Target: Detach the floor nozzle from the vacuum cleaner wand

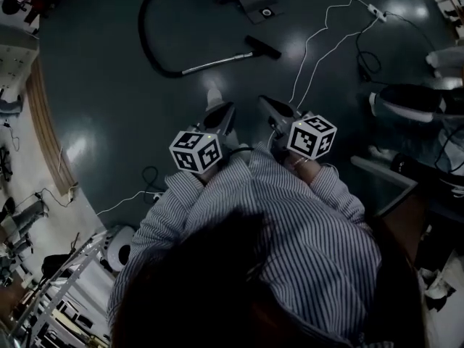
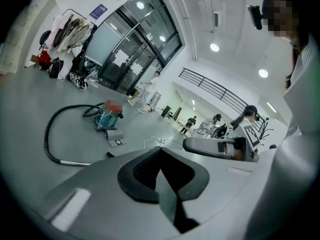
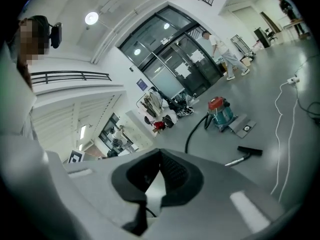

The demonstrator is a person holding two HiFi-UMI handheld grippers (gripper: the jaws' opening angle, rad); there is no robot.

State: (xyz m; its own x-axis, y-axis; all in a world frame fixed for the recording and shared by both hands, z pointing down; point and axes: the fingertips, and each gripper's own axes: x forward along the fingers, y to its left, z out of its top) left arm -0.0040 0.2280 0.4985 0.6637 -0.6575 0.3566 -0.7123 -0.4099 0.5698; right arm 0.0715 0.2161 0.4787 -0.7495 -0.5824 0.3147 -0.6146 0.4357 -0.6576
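Note:
The black floor nozzle [image 1: 262, 47] lies on the dark floor, joined to the metal wand [image 1: 210, 64]. A black hose [image 1: 147, 31] curves from the wand back to the teal, red-topped vacuum cleaner [image 2: 107, 116]. The nozzle [image 3: 250, 151] and wand [image 3: 235, 160] also show in the right gripper view, far ahead. My left gripper [image 1: 213, 97] and right gripper [image 1: 265, 102] are held side by side in front of my striped sleeves, well short of the nozzle. Both are shut with nothing between the jaws. The left gripper [image 2: 160, 153] and right gripper [image 3: 159, 155] show pads pressed together.
A white cable [image 1: 312, 46] runs across the floor to a power strip [image 1: 375, 10] at the right. A grey square plate [image 1: 259, 6] lies beside the vacuum cleaner. Shoes and gear [image 1: 409, 100] stand at the right, racks [image 1: 43, 296] at the lower left. People stand far off by desks [image 2: 215, 124].

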